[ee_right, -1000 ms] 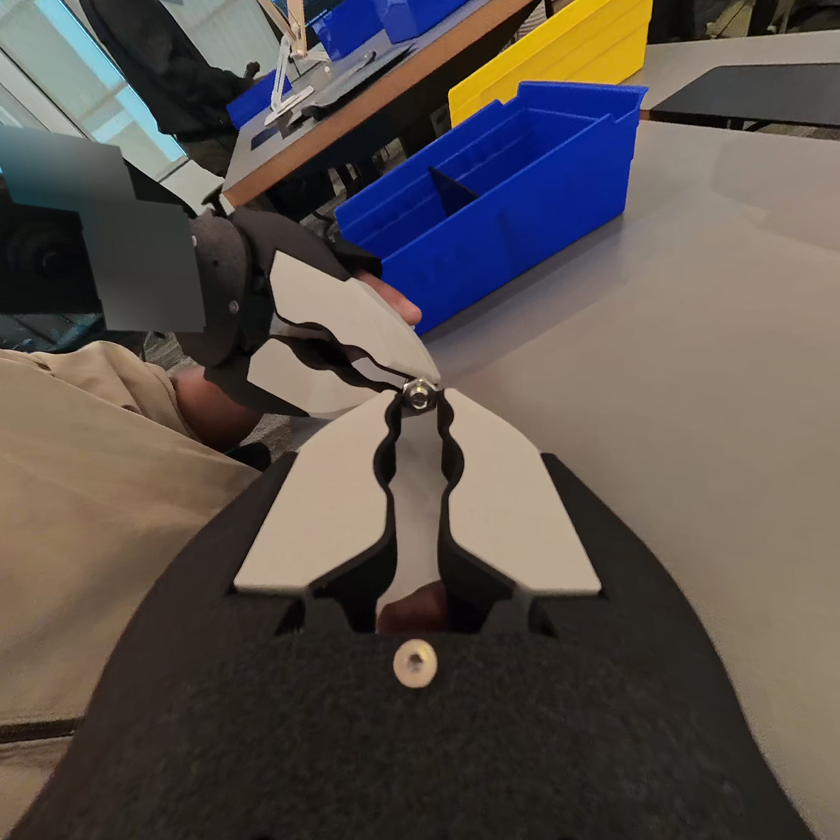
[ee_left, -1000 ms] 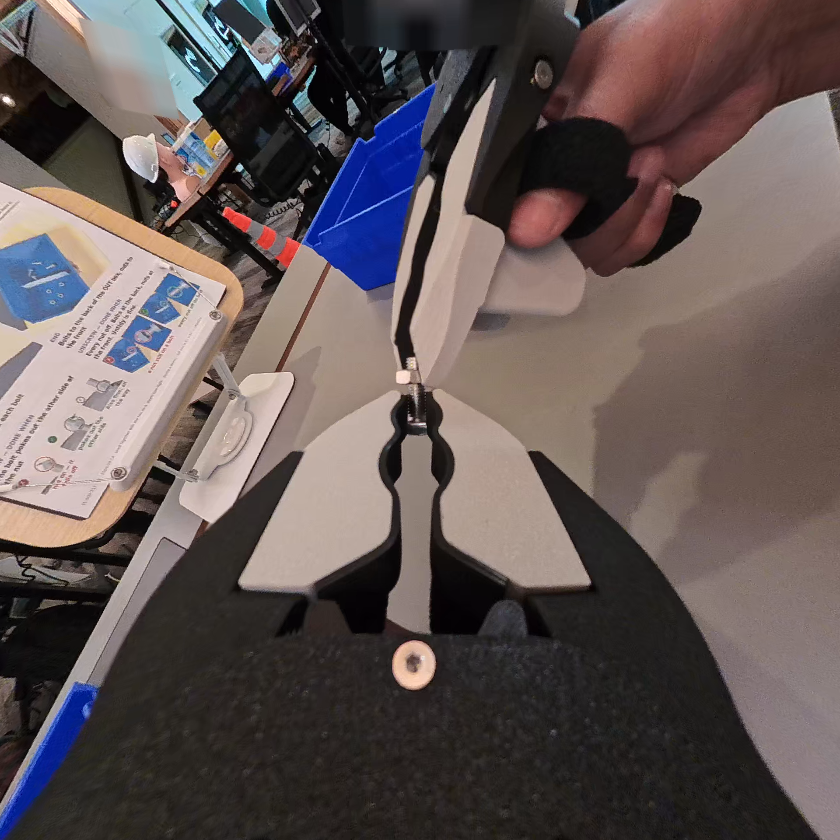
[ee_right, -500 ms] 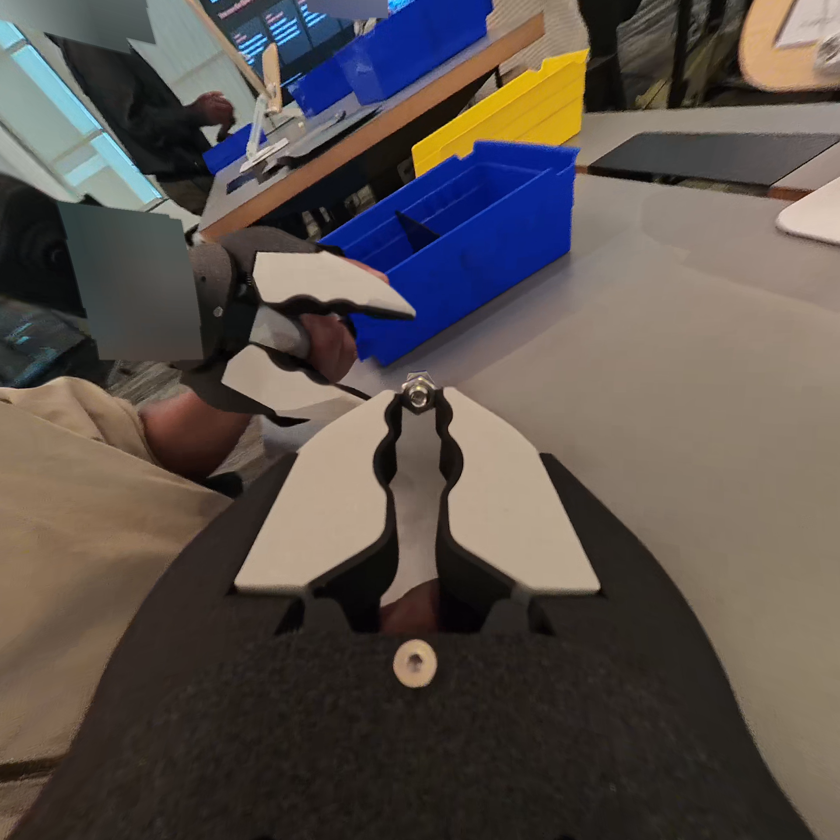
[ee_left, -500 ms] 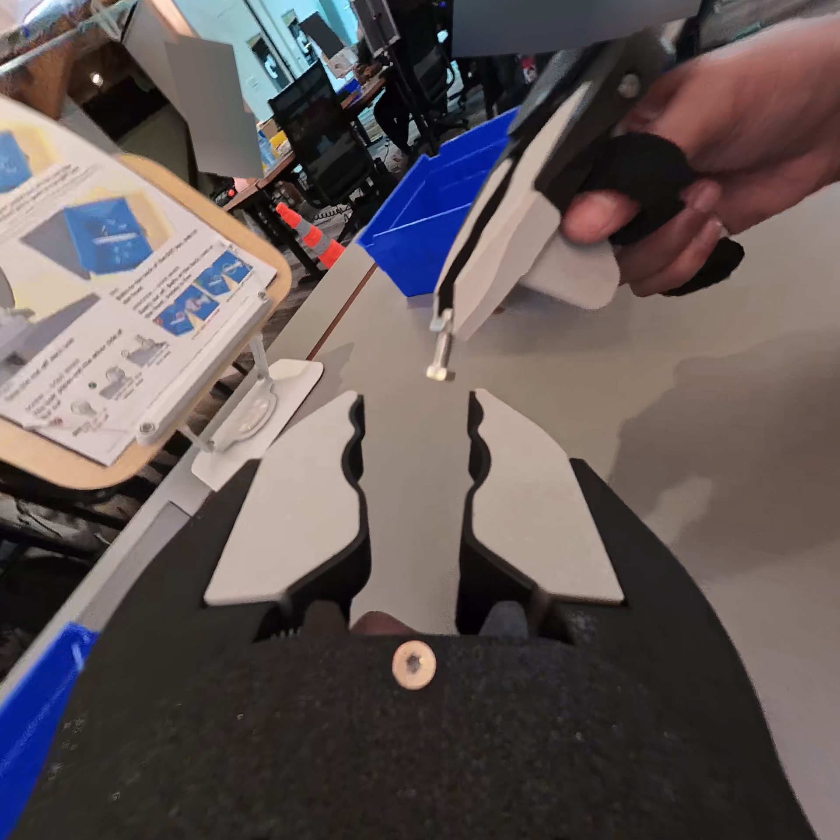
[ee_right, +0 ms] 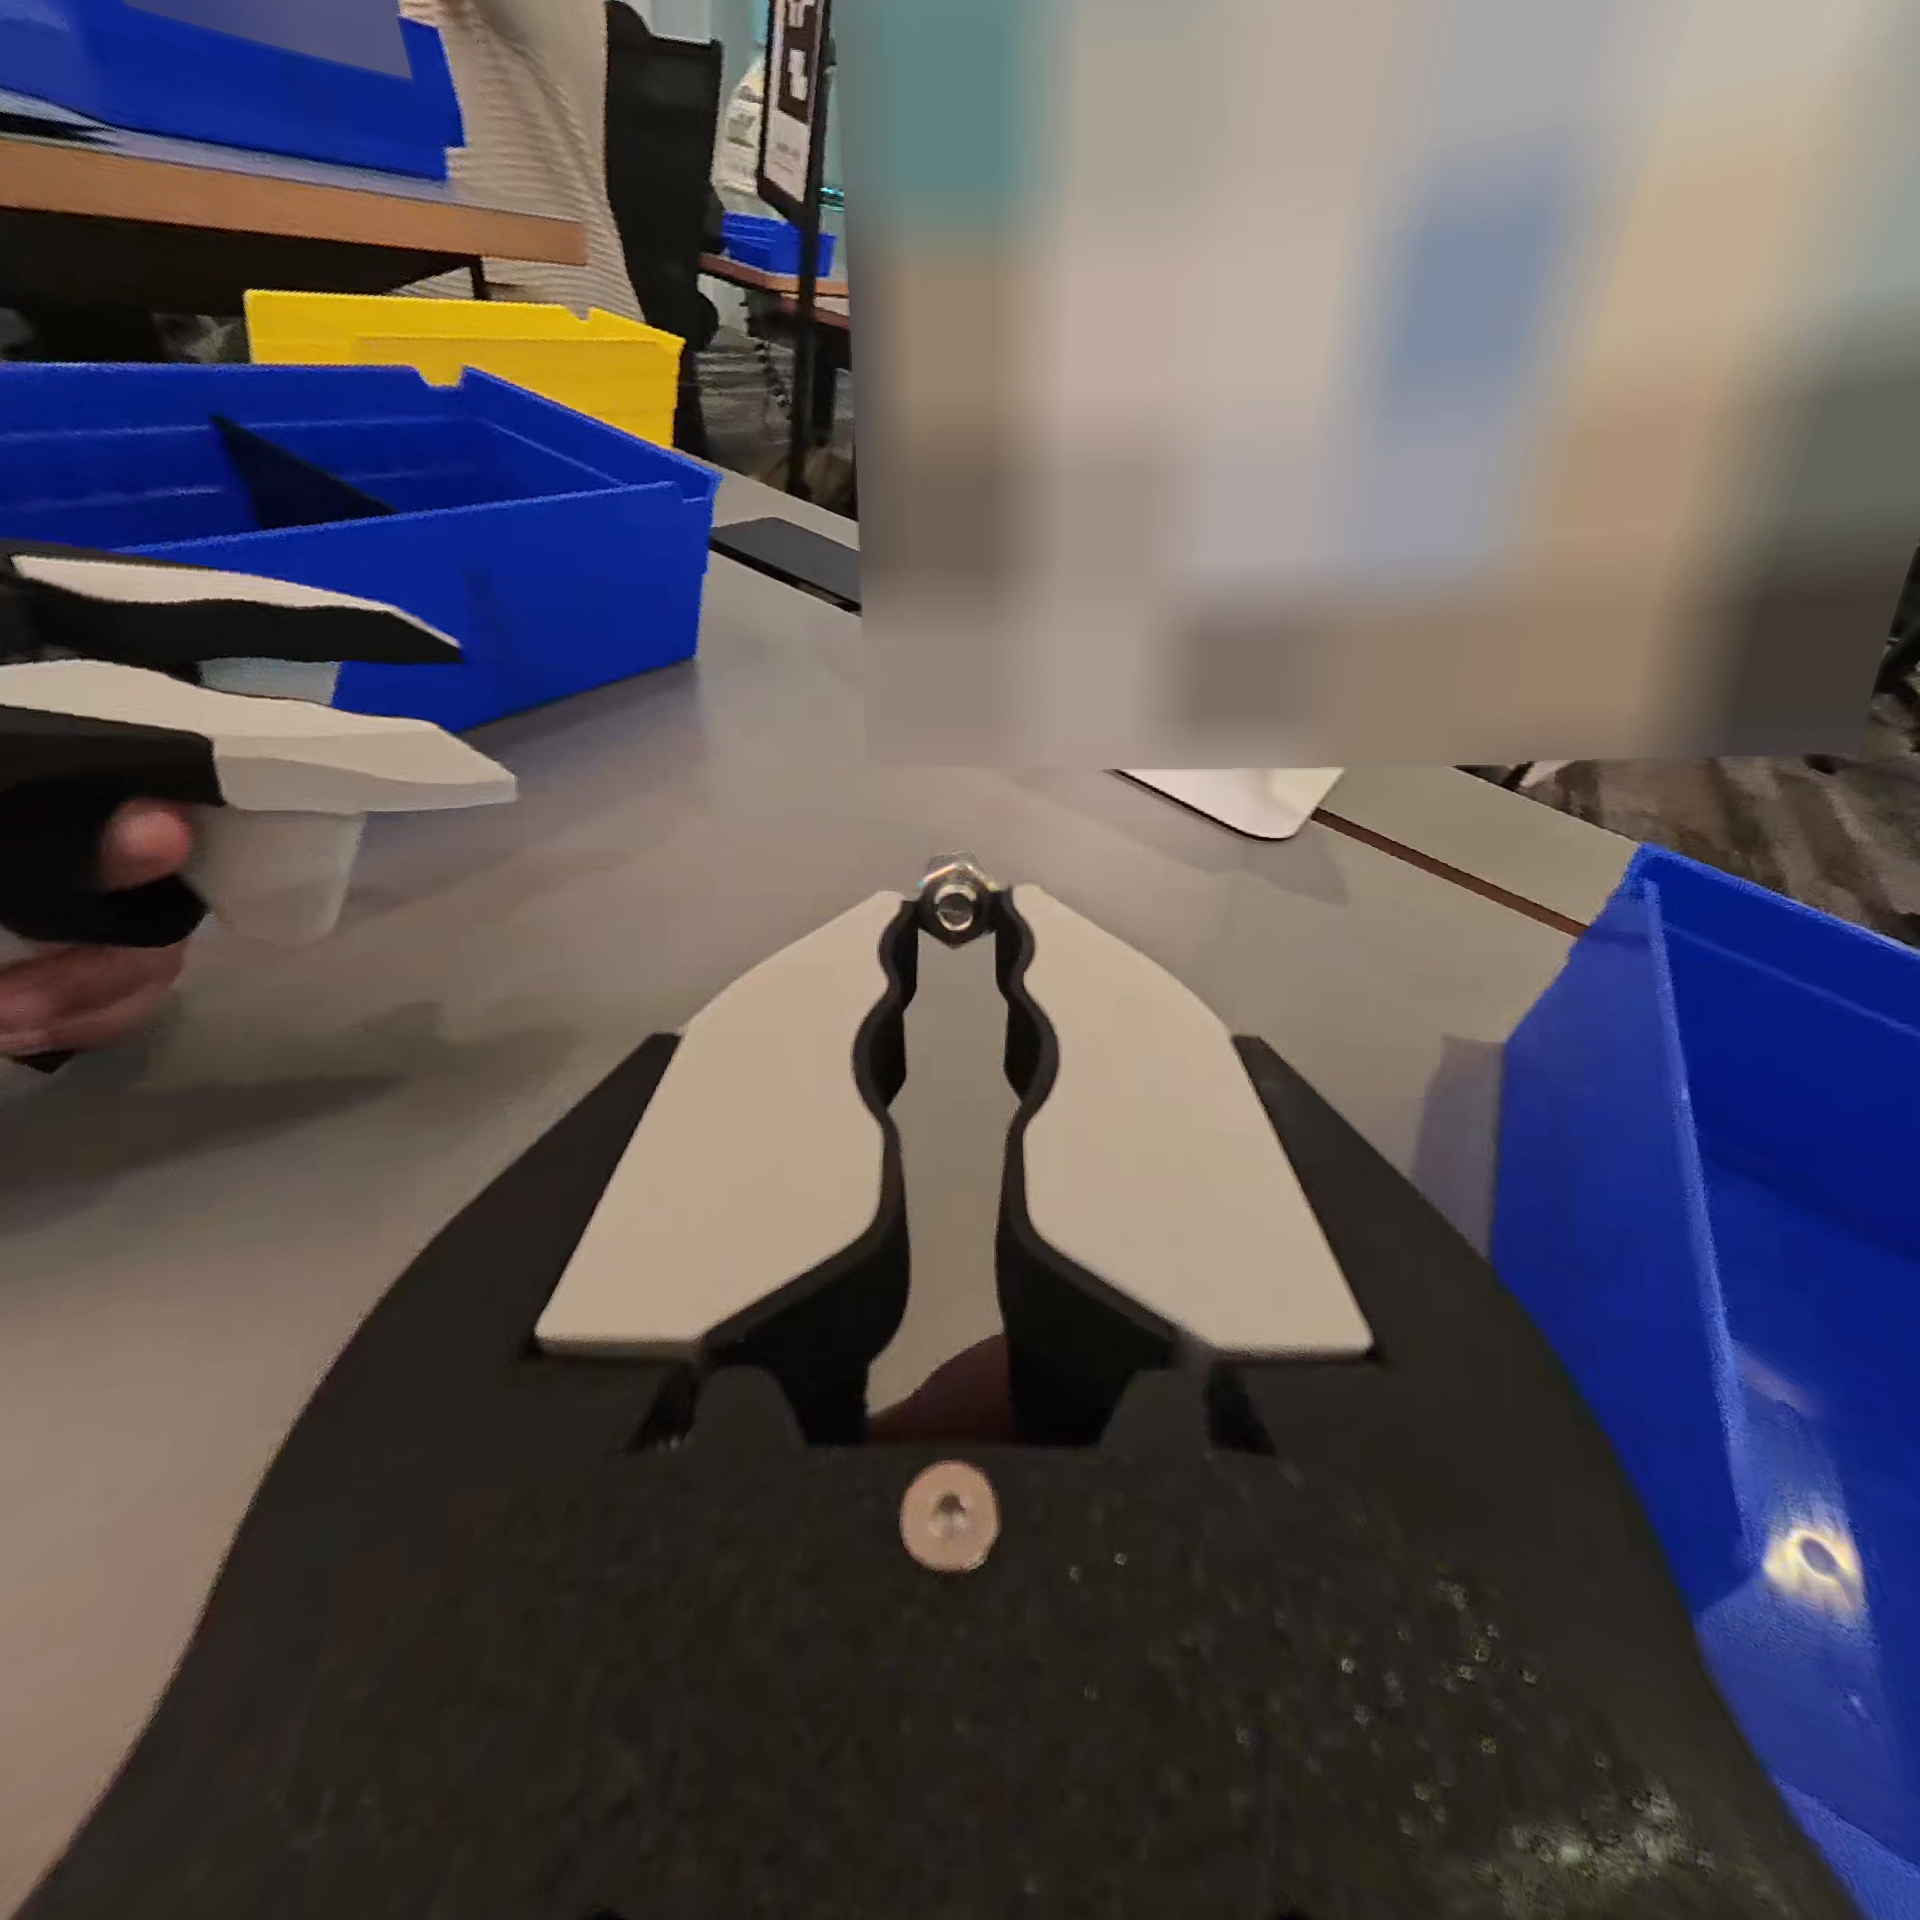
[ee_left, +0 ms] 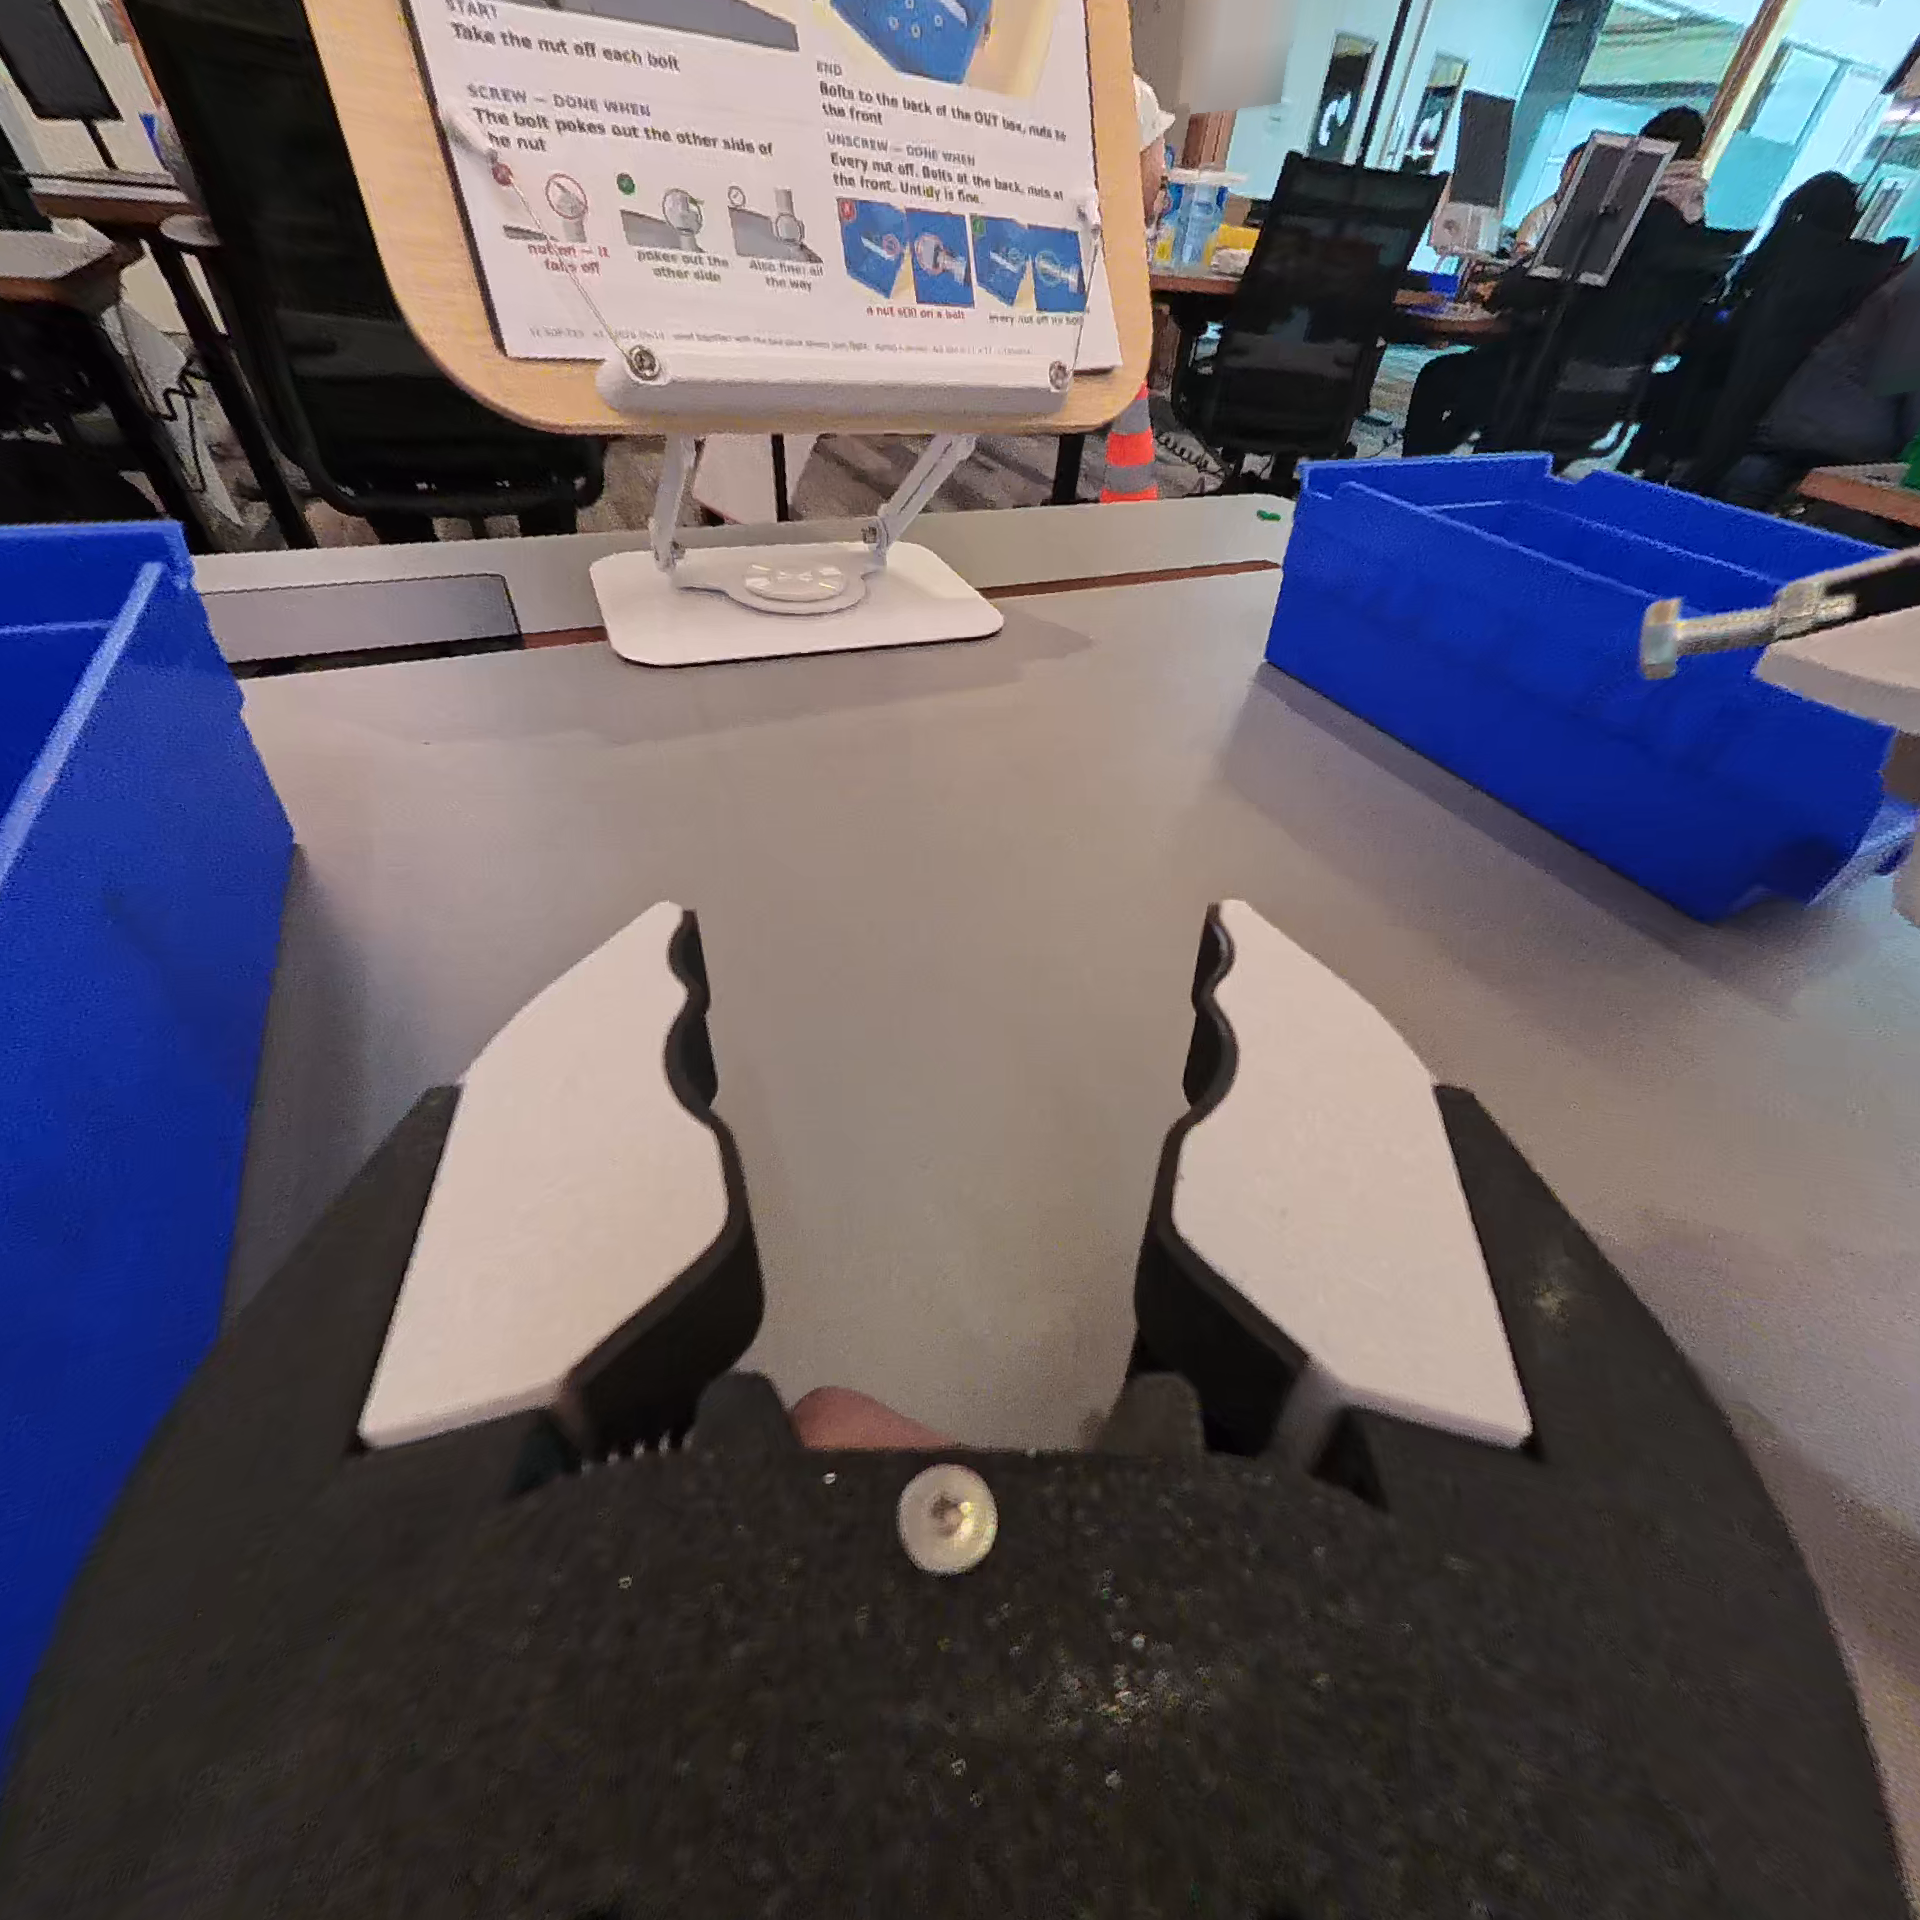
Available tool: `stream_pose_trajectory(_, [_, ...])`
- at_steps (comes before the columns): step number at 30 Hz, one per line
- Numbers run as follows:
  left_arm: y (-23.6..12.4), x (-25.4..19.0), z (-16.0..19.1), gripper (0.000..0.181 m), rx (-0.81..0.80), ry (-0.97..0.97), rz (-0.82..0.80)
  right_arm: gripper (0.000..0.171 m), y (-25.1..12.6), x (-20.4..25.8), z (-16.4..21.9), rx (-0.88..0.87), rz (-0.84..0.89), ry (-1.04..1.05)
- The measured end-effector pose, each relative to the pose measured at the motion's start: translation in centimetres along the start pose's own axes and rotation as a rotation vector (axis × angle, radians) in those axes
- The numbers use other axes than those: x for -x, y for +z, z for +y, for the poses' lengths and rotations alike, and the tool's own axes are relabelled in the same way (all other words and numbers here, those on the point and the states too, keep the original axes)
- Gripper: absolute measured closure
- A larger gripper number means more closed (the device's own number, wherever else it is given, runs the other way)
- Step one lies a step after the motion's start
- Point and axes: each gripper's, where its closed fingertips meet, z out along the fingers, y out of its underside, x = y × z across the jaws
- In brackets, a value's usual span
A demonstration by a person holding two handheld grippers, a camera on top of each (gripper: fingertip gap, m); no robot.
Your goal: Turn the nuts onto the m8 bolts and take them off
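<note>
The bolt, a nut threaded on it, sits pinched at the fingertips of the right gripper above the grey table, between two blue bins, while the left gripper hangs spread wide and empty facing the instruction board

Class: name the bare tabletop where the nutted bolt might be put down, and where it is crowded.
Free: grey table between the two blue bins, short of the white stand base. Crowded: near the open left gripper and right gripper holding the bolt.
</note>
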Motion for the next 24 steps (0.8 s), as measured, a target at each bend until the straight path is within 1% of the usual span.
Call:
stream_pose_trajectory(2, [0.0, 0.0, 0.2, 0.093, 0.004, 0.017, -0.002, 0.157, -0.5, -0.9, -0.3, -0.008, 0.028, 0.009])
stream_pose_trajectory(4, [0.0, -0.2, 0.2, 0.093, 0.008, 0.016, 0.006, 0.157, -1.5, -2.9, -1.2, -0.001, 0.086, -0.039])
stream_pose_trajectory(6, [-0.1, -0.6, 0.3, 0.095, 0.014, 0.009, 0.025, 0.157, -2.5, -7.2, -2.3, 0.045, 0.161, -0.091])
stream_pose_trajectory(8, [-0.1, -0.9, 0.4, 0.096, 0.017, 0.012, 0.041, 0.157, -2.8, -12.3, -1.9, 0.153, 0.177, -0.036])
stream_pose_trajectory(9, [-0.2, -1.1, 0.4, 0.097, 0.022, 0.014, 0.05, 0.157, -2.6, -15.0, -1.1, 0.22, 0.18, -0.008])
stream_pose_trajectory(11, [-0.1, -1.4, 0.5, 0.097, 0.03, 0.019, 0.067, 0.157, -1.8, -20.9, 1.8, 0.377, 0.236, -0.005])
stream_pose_trajectory(13, [-0.2, -1.6, 0.4, 0.099, 0.03, 0.022, 0.075, 0.156, -0.4, -24.6, 6.2, 0.553, 0.198, 0.057])
stream_pose_trajectory(15, [-0.2, -1.9, 0.4, 0.1, 0.035, 0.028, 0.085, 0.157, 0.6, -27.8, 10.1, 0.681, 0.215, 0.088])
stream_pose_trajectory(16, [-0.3, -2.0, 0.4, 0.1, 0.036, 0.03, 0.086, 0.156, 0.9, -28.8, 11.9, 0.748, 0.212, 0.09])
stream_pose_trajectory(18, [-0.4, -2.2, 0.5, 0.101, 0.04, 0.034, 0.092, 0.157, 1.6, -30.4, 14.2, 0.817, 0.224, 0.101])
stream_pose_trajectory(21, [-0.3, -2.3, 0.7, 0.103, 0.047, 0.038, 0.097, 0.157, 2.3, -31.3, 15.7, 0.859, 0.236, 0.087])
stream_pose_trajectory(24, [-0.3, -2.4, 0.6, 0.104, 0.044, 0.03, 0.106, 0.156, 2.5, -32.1, 16.6, 0.863, 0.276, 0.081])
